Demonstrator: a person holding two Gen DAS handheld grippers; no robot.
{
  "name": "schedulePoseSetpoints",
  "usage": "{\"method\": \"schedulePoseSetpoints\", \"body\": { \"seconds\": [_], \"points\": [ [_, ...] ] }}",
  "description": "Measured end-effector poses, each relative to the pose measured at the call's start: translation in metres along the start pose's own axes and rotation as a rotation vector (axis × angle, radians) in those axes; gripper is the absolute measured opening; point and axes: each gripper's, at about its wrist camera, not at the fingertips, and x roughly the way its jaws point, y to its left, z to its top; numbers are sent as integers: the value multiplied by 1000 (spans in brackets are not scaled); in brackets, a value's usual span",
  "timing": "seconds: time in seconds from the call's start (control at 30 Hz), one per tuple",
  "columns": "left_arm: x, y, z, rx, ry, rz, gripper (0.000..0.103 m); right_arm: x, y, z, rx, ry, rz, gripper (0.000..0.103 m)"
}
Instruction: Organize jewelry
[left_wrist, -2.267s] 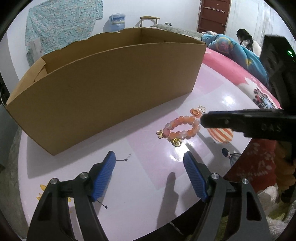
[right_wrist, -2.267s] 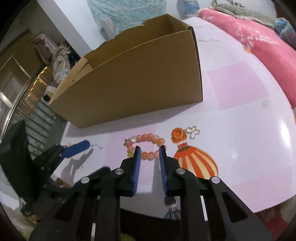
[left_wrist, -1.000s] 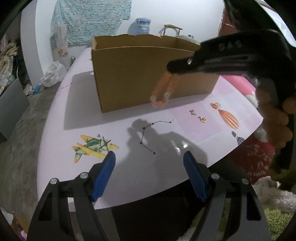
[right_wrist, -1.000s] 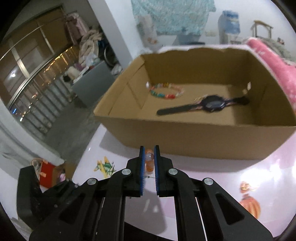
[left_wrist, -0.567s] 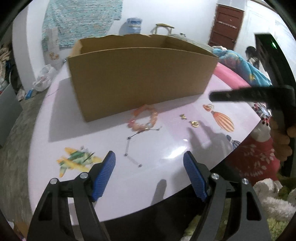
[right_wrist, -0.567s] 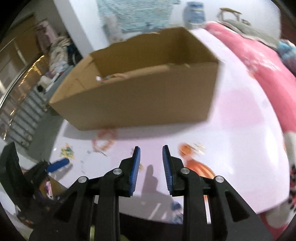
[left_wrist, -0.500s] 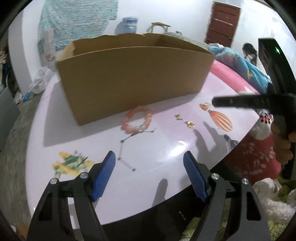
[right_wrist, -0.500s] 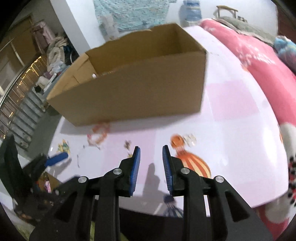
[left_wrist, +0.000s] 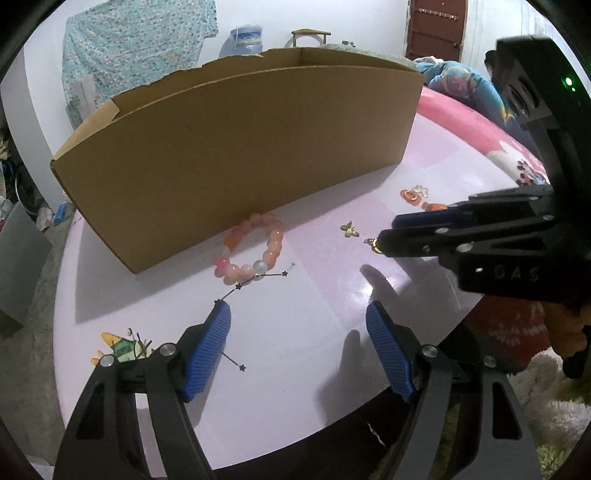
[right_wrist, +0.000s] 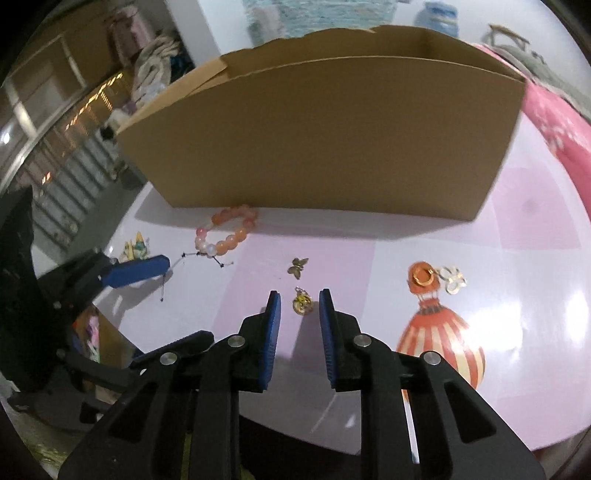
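Note:
A peach bead bracelet (left_wrist: 255, 251) (right_wrist: 225, 230) lies on the pink table just in front of the cardboard box (left_wrist: 236, 147) (right_wrist: 325, 140). My right gripper (right_wrist: 300, 295) (left_wrist: 388, 229) hovers low over a small gold pendant (right_wrist: 302, 301) (left_wrist: 375, 243); its jaws are closing, the pendant lies between the tips, and the pads do not touch it. A bronze butterfly charm (right_wrist: 298, 266) (left_wrist: 350, 229) sits just beyond. My left gripper (left_wrist: 297, 317) stands open and empty, short of the bracelet.
A gold ring (right_wrist: 424, 275) and a clear butterfly piece (right_wrist: 452, 278) rest on the printed balloon picture at the right. The tall box wall blocks the far side. The table's edge runs close below both grippers. A pink bed lies beyond the table.
The right gripper let go of the bracelet, which now lies in front of the box. It then swung right and down to the gold pendant. The left gripper drifted closer to the bracelet, still open.

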Motion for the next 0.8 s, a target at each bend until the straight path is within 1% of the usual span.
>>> {"method": "schedulePoseSetpoints", "body": {
  "seconds": [0.1,0.2,0.23,0.37,0.53,0.8],
  "points": [
    [2,-1,2,17,4,7,74,5,7,-1,-56,10,-21,19],
    [3,0,5,18,5,1,74,9,14,-5,-97,6,-60,14],
    [4,0,6,18,7,-1,74,9,13,-5,-102,5,-72,9],
    [7,-3,8,23,14,-6,74,9,6,-5,-67,8,-45,1],
    [9,-1,7,23,22,-12,74,6,3,-8,-63,17,-42,0],
    [11,2,5,11,30,-22,74,1,0,-15,-41,44,-62,0]
  ]
}}
